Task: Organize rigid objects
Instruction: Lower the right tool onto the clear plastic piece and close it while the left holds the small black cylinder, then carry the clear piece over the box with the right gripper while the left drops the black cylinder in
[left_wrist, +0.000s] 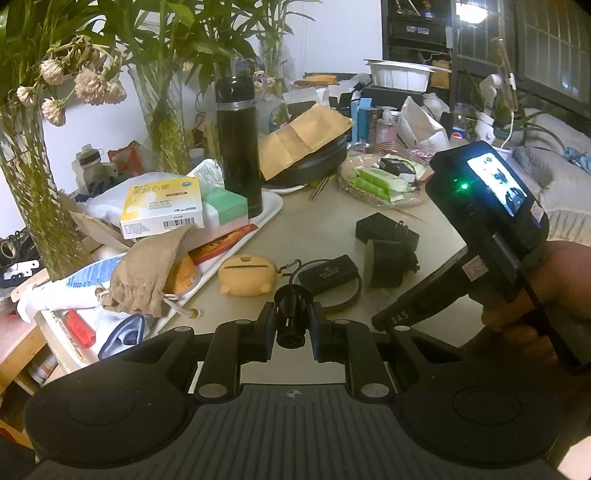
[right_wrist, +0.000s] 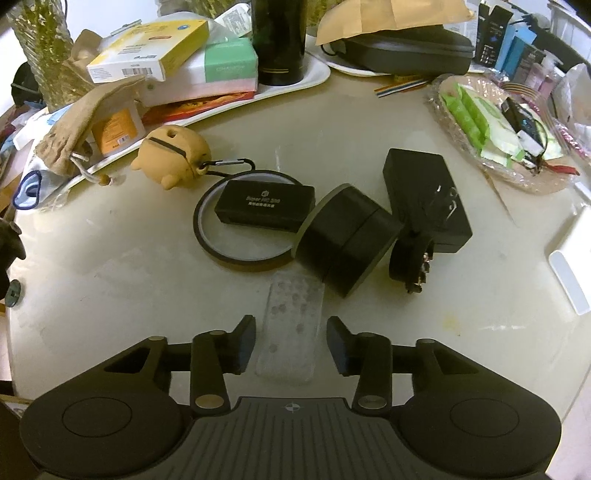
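Two grippers work over a cluttered beige table (right_wrist: 110, 288). The left gripper (left_wrist: 293, 325) has its jaws drawn in to a narrow gap, clamped on a small black cylindrical part (left_wrist: 291, 308) that stands upright between the pads, lifted above the tabletop.

In the right wrist view, the right gripper (right_wrist: 291, 343) points steeply down, its jaws closed in on the long edges of a clear plastic case (right_wrist: 293, 306). This case lies flat on the table, running from the jaws toward 12 o'clock.

Just beyond the case at 12 o'clock a black round box (right_wrist: 343, 236) lies tilted on its side. At 11 o'clock of it a dark tape ring (right_wrist: 207, 236) lies flat, with a lettered black box (right_wrist: 264, 205) resting across its far rim. At 1 o'clock sits a black charger block (right_wrist: 424, 192).

Farther out at 10 o'clock a tan animal-shaped pouch (right_wrist: 173, 155) rests near the edge of a white tray (right_wrist: 314, 79). A tall black flask (right_wrist: 279, 40) stands on that tray.

In the left wrist view a person's hand (left_wrist: 535, 291) at 3 o'clock grips the right gripper's handle.
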